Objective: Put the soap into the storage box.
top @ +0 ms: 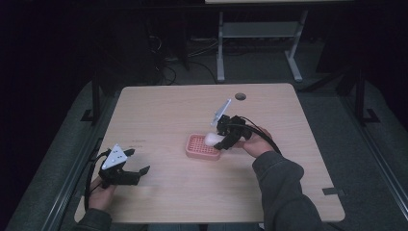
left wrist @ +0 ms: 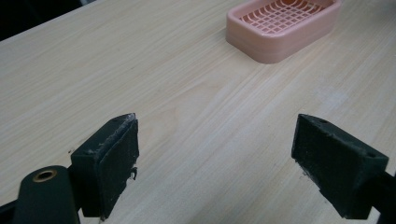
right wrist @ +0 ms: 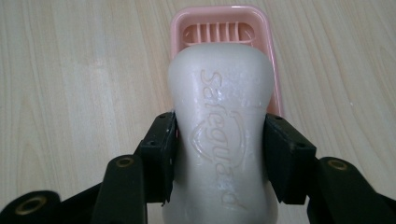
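The right tool clamps a soap above the pink dish. The left tool, well apart from the dish, has its jaws wide apart over the tabletop.

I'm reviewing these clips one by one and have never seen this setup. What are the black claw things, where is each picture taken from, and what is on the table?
A person holds a two-jaw tool in each hand. The high view looks down on the light wooden table; the other two views come from cameras riding on each tool. The left gripper rests near the table's near-left edge, jaws open, holding nothing. The right gripper is clamped on a white oval bar of soap stamped "Safeguard", held above a pink plastic soap dish with a slotted grid bottom. The dish is the one loose thing lying on the table.
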The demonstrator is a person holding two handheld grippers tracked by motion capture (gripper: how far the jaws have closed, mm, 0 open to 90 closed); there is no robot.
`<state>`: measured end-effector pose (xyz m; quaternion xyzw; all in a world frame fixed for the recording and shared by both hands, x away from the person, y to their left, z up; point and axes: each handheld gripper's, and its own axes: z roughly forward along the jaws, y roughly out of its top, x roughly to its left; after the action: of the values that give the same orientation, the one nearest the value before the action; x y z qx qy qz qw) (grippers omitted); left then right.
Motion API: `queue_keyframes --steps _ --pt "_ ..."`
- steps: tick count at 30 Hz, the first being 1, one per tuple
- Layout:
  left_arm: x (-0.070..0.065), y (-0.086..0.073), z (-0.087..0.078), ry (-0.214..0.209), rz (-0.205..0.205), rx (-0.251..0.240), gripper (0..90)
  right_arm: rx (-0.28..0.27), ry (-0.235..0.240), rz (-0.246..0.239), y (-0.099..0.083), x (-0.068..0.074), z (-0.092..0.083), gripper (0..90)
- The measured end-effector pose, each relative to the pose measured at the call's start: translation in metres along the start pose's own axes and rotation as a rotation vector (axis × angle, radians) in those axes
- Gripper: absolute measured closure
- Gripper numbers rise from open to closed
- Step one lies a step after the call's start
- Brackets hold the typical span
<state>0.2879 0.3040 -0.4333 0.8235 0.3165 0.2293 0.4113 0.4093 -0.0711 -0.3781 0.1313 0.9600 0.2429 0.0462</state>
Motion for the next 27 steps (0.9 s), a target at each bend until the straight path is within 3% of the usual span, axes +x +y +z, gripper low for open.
queue_keyframes --steps 9,27 --pt "0.001 0.0 0.0 0.001 0.0 -0.008 14.4 -0.019 0.009 -0.002 0.012 -0.004 0.008 48.0" --pt "0.001 0.0 0.0 0.0 0.001 -0.004 14.4 0.029 0.049 0.019 0.024 -0.01 0.05 48.0"
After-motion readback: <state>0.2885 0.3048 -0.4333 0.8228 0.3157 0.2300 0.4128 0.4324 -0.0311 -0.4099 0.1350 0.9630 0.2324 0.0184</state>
